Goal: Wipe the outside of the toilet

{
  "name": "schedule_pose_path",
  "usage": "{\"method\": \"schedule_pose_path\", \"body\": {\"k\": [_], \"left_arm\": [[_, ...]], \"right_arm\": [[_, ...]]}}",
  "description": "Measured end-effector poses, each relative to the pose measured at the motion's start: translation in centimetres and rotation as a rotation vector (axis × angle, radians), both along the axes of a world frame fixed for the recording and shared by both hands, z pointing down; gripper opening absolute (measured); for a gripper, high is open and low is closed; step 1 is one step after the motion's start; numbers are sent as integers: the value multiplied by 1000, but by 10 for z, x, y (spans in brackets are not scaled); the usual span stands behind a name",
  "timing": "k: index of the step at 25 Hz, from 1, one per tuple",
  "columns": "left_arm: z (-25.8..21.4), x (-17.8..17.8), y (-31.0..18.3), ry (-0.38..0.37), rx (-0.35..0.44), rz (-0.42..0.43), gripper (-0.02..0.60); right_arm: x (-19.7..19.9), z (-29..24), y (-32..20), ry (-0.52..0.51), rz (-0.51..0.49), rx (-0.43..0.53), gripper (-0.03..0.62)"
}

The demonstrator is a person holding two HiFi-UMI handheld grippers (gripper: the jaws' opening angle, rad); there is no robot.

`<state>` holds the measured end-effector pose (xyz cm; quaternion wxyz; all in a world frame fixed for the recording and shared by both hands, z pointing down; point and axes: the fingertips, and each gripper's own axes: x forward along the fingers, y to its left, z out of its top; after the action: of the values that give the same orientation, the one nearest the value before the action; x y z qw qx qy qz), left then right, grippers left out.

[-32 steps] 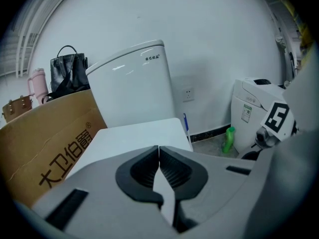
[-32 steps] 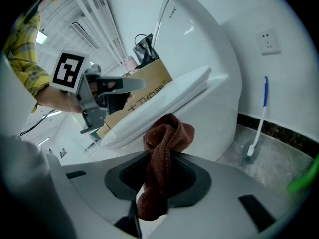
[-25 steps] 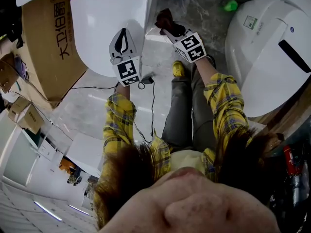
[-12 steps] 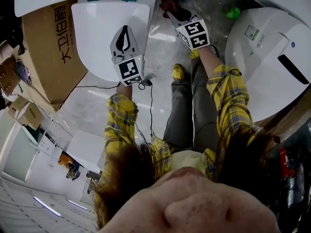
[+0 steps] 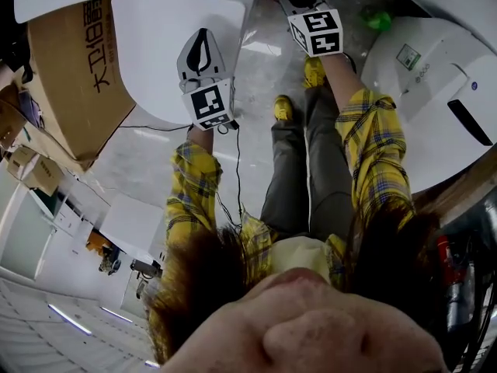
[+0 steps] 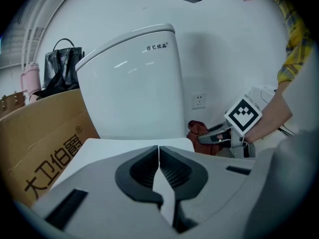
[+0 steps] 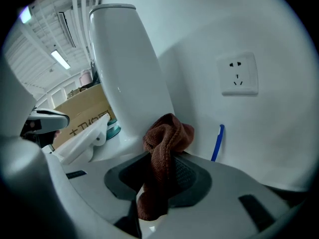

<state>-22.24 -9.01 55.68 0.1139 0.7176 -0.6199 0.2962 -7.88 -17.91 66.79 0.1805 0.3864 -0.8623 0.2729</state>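
Pressed together on a brown cloth (image 7: pixel 167 143), the jaws of the right gripper (image 7: pixel 160 176) hold it bunched above the pads, with a tail hanging below. The cloth sits at the lower right side of the toilet (image 7: pixel 124 73) tank, close to the wall (image 7: pixel 259 29); whether it actually touches the porcelain is hard to judge from this angle. On the wall behind it are a white socket (image 7: pixel 238 73) and a thin blue handle (image 7: pixel 217 142) standing nearly upright. The left gripper (image 6: pixel 159 156) has its jaws shut tip to tip with nothing between them; it hovers over the closed toilet lid (image 5: pixel 167 37), facing the front of the tank. A cardboard box (image 6: pixel 45 138) stands just to the left of the toilet, with a black bag (image 6: pixel 62 66) behind it. In the head view, another large white rounded fixture (image 5: pixel 435 76) lies off to the person's right.
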Motion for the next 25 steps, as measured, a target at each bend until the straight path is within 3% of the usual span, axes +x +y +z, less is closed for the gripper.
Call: {"method": "schedule_pose_path", "body": {"k": [4,8,17,25], "left_arm": [[0,2,-1,5,-2,-6,9],[2,2,-2,8,-1,-3,9],[3,4,4,7,-3,10,9],[4,2,13,5,-4,18,9]], "right_arm": [[-1,-2,-15,12,30,15,121],[-11,4,-15,25,-14,15,121],[-31,17,24,12,-107,-33,121],[-41,27,60,1,-132,-70,121]]}}
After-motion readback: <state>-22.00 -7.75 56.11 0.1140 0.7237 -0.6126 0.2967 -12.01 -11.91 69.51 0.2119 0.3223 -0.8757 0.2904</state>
